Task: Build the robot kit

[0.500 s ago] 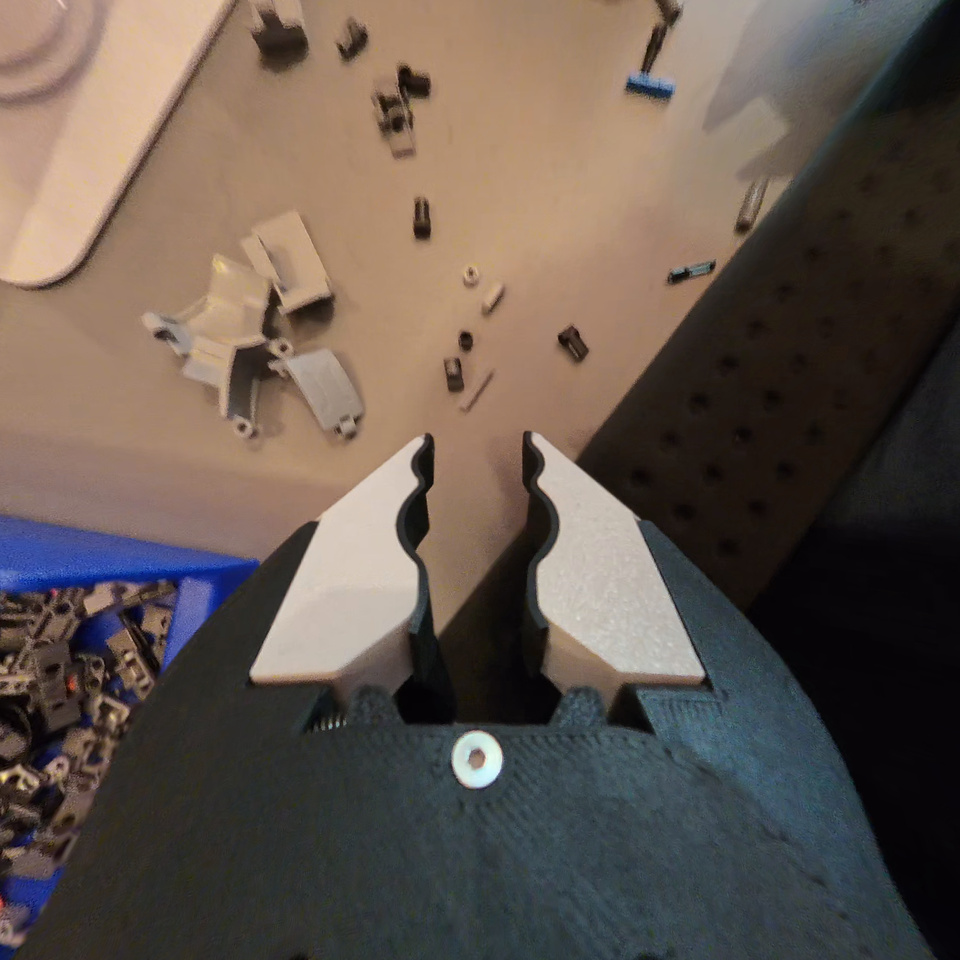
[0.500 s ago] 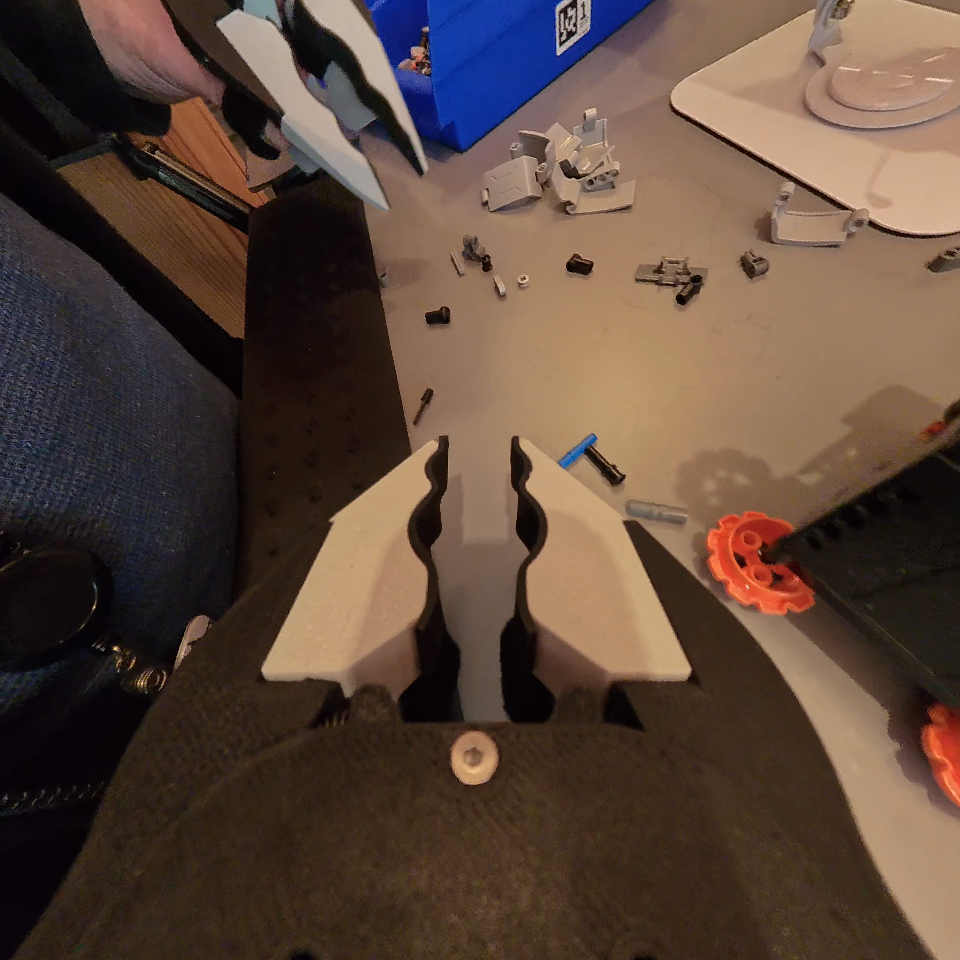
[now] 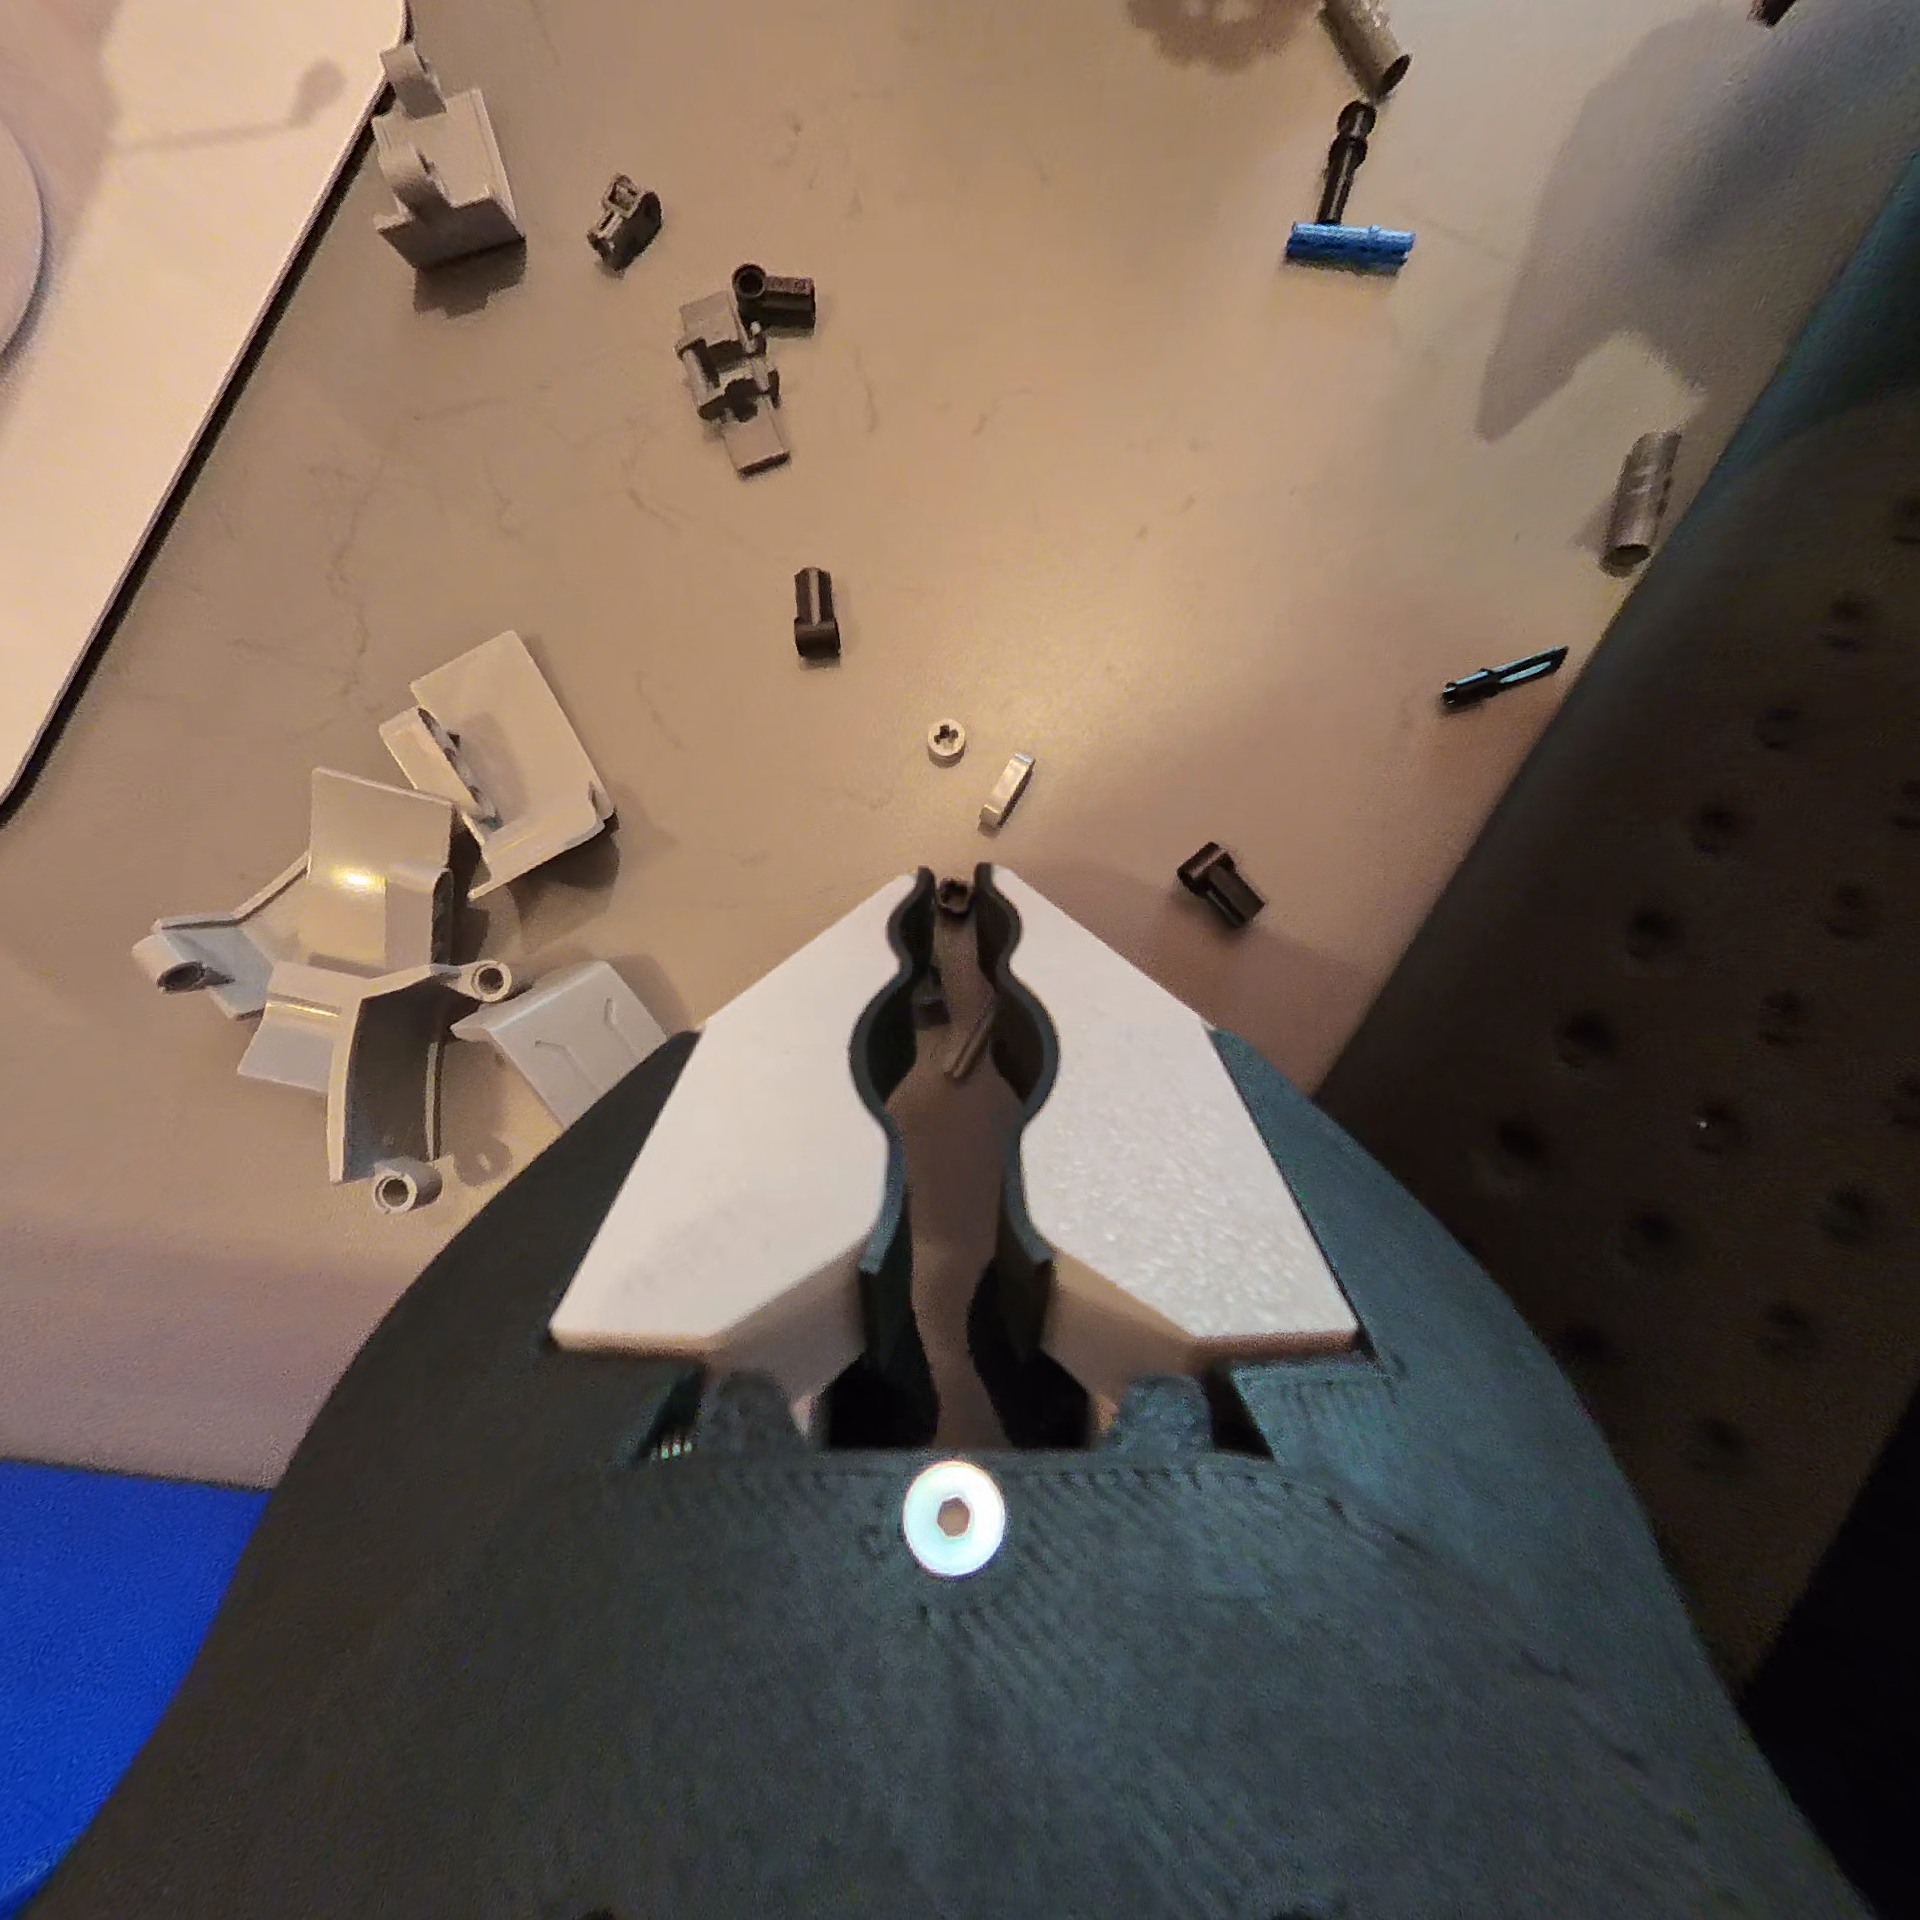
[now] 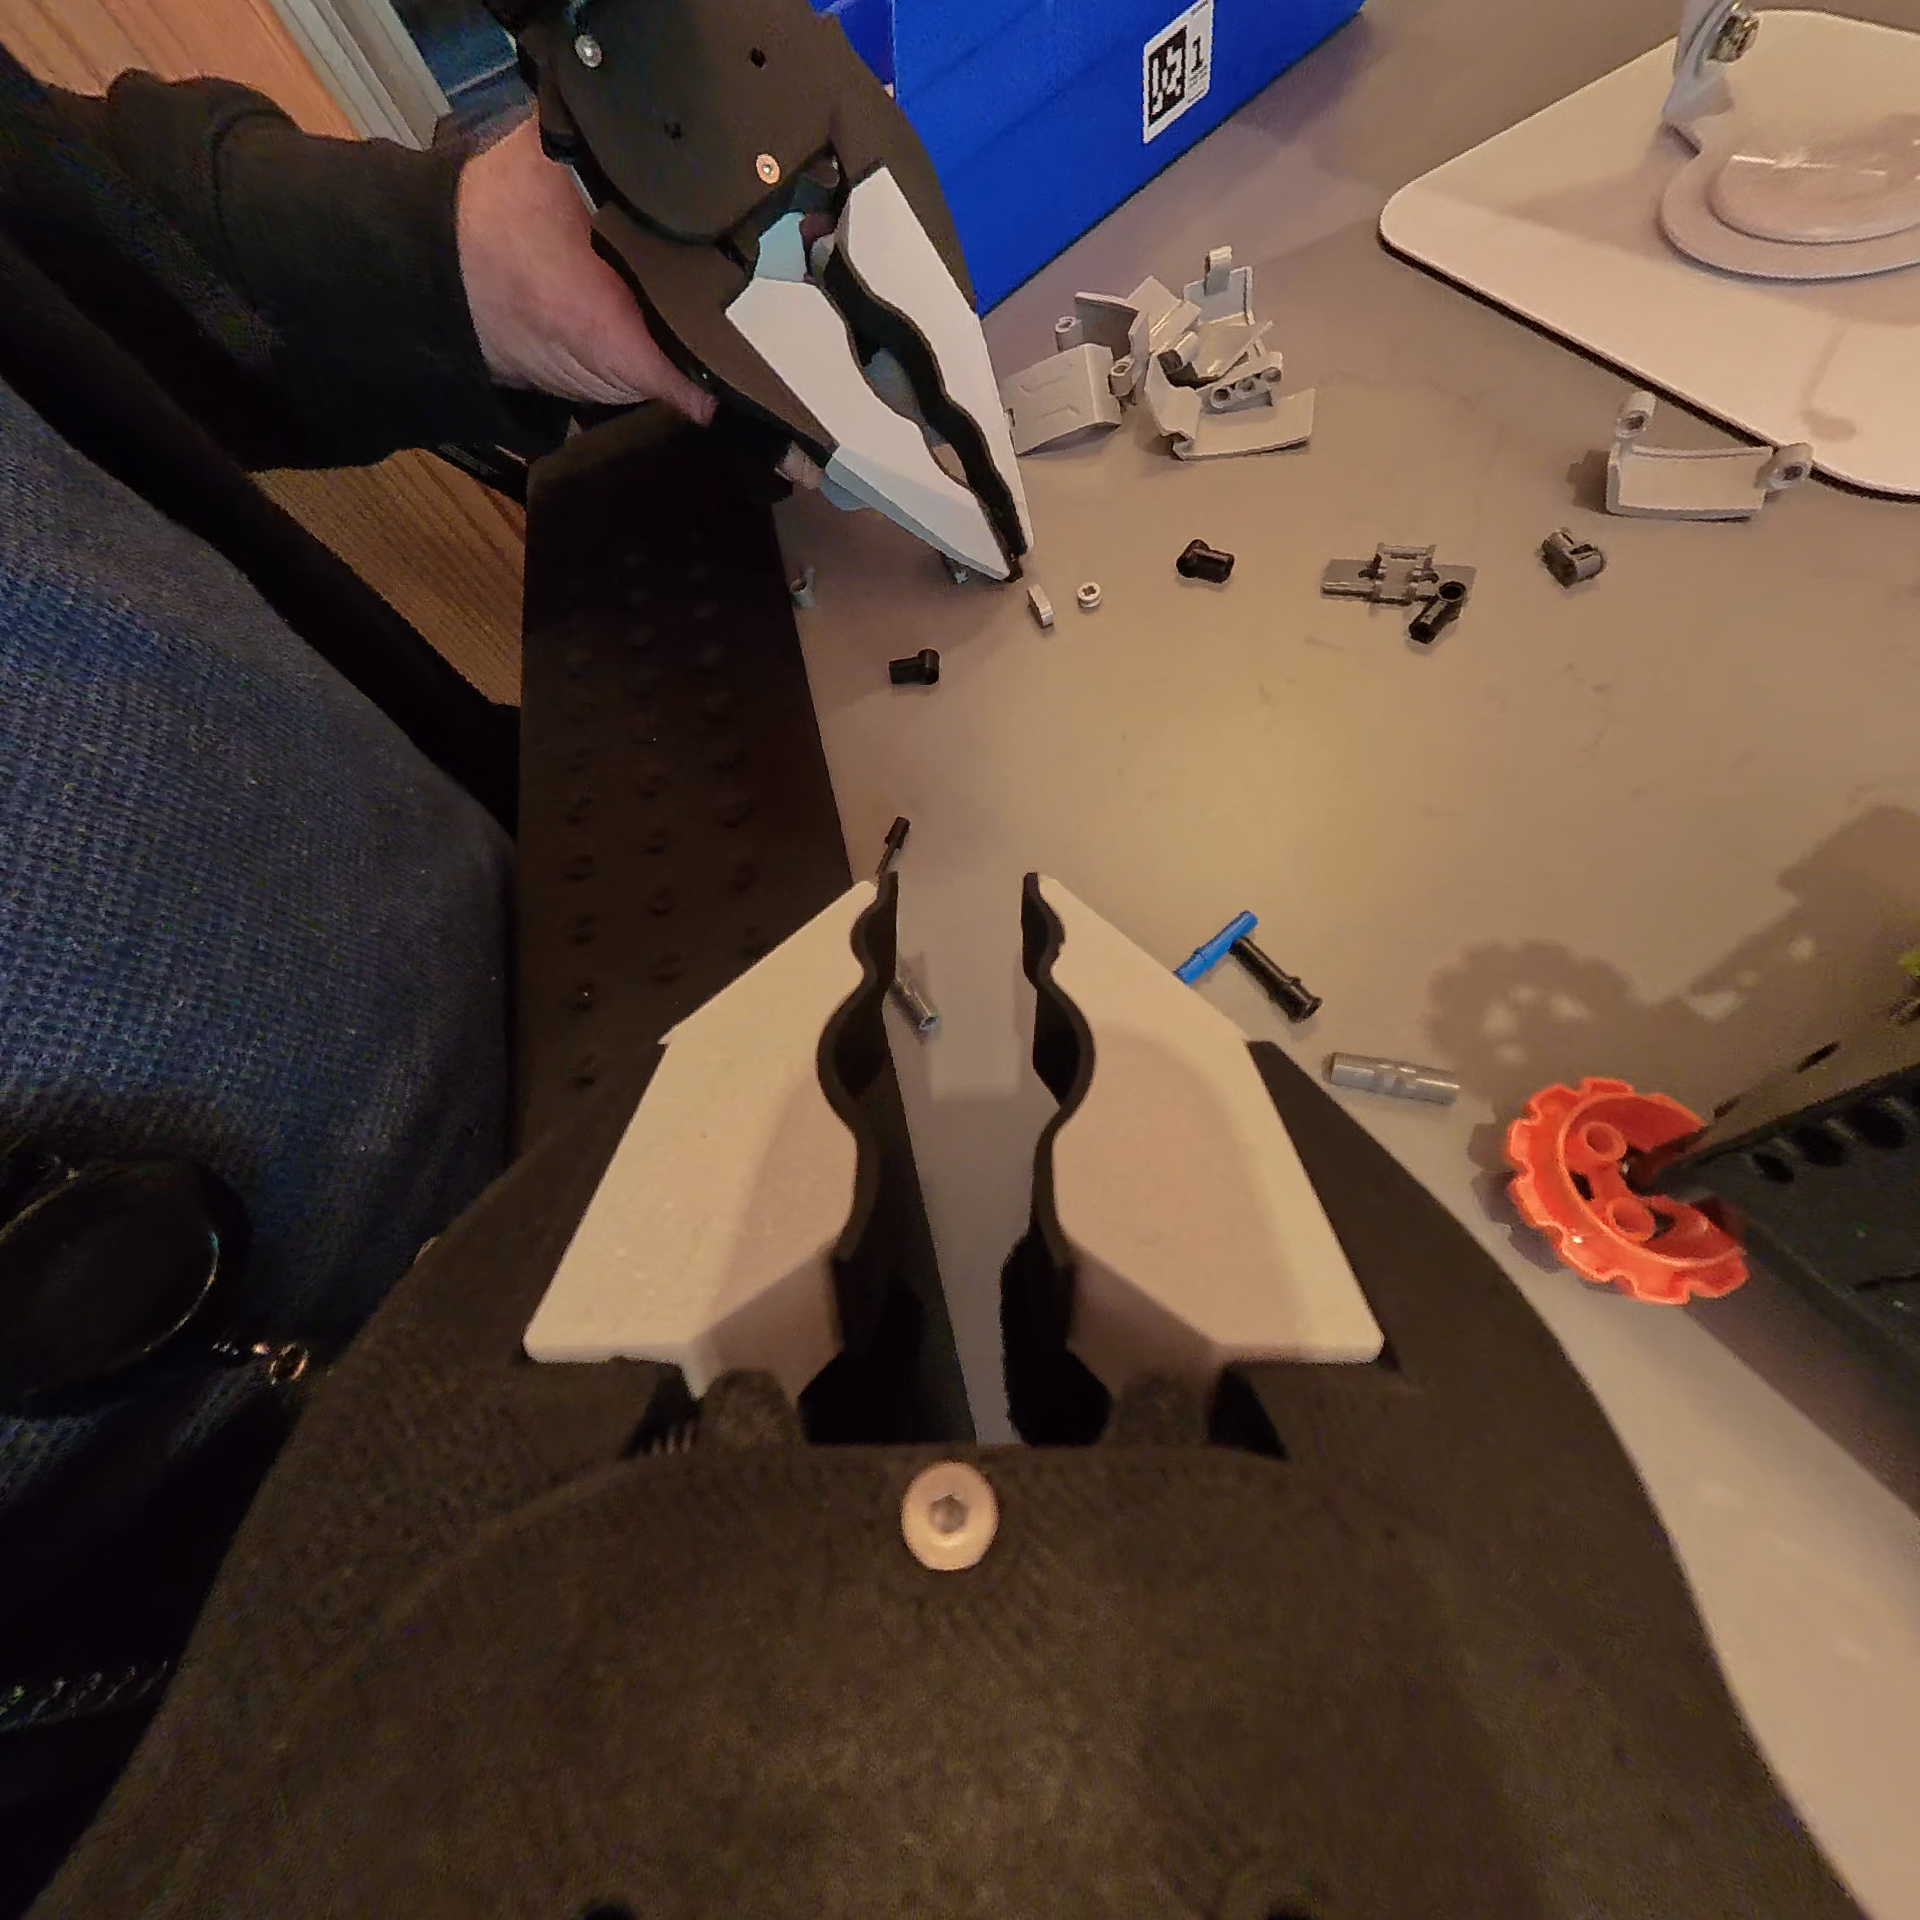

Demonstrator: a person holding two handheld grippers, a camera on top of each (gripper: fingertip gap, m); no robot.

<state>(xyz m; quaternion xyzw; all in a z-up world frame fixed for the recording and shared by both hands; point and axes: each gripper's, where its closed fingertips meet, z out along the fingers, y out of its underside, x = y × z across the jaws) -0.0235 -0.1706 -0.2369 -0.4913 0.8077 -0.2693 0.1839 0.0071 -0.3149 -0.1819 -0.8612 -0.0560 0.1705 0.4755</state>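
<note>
Broadly, a grey table (image 4: pixel 1299 769) carries everything, with a black perforated strip (image 4: pixel 665 748) along its near edge and a blue bin (image 4: pixel 1049 135) of small parts at the far side. A white pad (image 4: pixel 1538 260) lies at the far right corner, and a black beam with an orange gear (image 4: pixel 1605 1184) on its end comes in from the right.

Left gripper (image 3: pixel 951 883): tips down at the table, jaws drawn nearly together and pinching a small black bushing (image 3: pixel 952 896) between the very tips. From the right wrist view the same gripper (image 4: pixel 1003 556) meets the table just beside the strip, held by a hand (image 4: pixel 551 301) in a dark sleeve. A thin grey pin (image 3: pixel 971 1039) lies under the jaw gap, apart from the bushing.

Right gripper (image 4: pixel 956 883): jaws spread, nothing between them, hovering over the table near the strip. A short grey tube (image 4: pixel 914 1003) lies by its left finger.

Nearby, largest first: a cluster of grey curved panels (image 3: pixel 395 935) to the left of the left gripper; a grey-and-black connector assembly (image 3: pixel 732 364); a blue axle (image 3: pixel 1349 245) with a black pin (image 3: pixel 1345 156) beside it; a black connector (image 3: pixel 1221 881) just right of the tips; a grey round bush (image 3: pixel 947 740) and a small grey half-bush (image 3: pixel 1006 790) just ahead of the tips.
</note>
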